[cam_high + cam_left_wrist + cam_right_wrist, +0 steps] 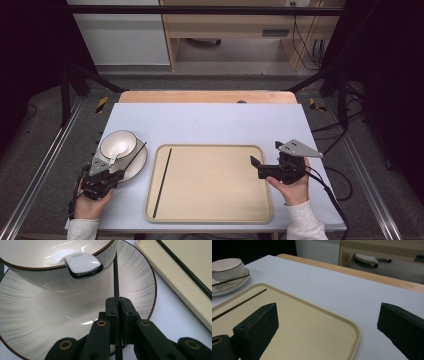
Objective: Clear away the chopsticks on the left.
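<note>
White tabletop [215, 122], beige tray [210, 212], bowl [118, 144], plate [136, 167]

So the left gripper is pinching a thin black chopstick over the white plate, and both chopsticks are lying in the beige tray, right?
Not quite. Only one thin black chopstick lies in the beige tray. The other black chopstick is pinched in the left gripper over the white ribbed plate, beside the white bowl with its spoon. The left gripper view shows it.

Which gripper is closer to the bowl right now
Left. The left gripper is at the plate under the bowl, shut on a chopstick; the right gripper is across the tray.
</note>
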Available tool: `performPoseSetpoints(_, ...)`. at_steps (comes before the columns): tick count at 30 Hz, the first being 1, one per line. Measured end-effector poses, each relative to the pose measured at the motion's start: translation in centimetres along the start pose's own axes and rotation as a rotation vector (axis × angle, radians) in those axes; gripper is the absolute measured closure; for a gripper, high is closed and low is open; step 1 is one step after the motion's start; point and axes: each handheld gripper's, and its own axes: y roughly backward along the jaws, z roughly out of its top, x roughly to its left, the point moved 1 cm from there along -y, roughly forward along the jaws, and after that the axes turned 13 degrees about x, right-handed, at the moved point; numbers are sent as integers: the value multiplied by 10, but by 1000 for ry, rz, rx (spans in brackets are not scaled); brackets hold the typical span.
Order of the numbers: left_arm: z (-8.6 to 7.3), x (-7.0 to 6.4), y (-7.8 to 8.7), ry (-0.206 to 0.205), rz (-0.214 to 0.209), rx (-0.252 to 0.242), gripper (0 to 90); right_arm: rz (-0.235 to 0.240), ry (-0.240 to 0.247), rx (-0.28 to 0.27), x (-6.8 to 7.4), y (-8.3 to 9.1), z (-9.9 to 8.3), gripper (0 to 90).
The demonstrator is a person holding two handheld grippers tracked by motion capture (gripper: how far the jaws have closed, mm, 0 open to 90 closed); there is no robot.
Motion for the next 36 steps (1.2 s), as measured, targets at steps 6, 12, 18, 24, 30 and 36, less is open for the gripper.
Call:
performPoseSetpoints(6, 1, -5, 5, 10, -1, -30, 856, -1, 0, -1, 0, 1, 0, 36)
performPoseSetpoints(12, 3, -12, 10, 17, -1, -54, 856, -5, -1, -5, -1, 2, 0, 35)
performPoseSetpoints(18, 5, -18, 15, 29, 6, -70, 856, -6, 0, -6, -2, 3, 0, 34)
performPoseSetpoints(24, 7, -25, 18, 57, 1, -93, 857, -14, -2, -12, -3, 4, 0, 31)
performPoseSetpoints(30, 9, -34, 19, 59, -1, -106, 857, -13, -2, -8, -2, 3, 0, 31)
performPoseSetpoints(36, 11, -46, 21, 61, 6, -128, 857, -17, -2, -10, -3, 4, 0, 32)
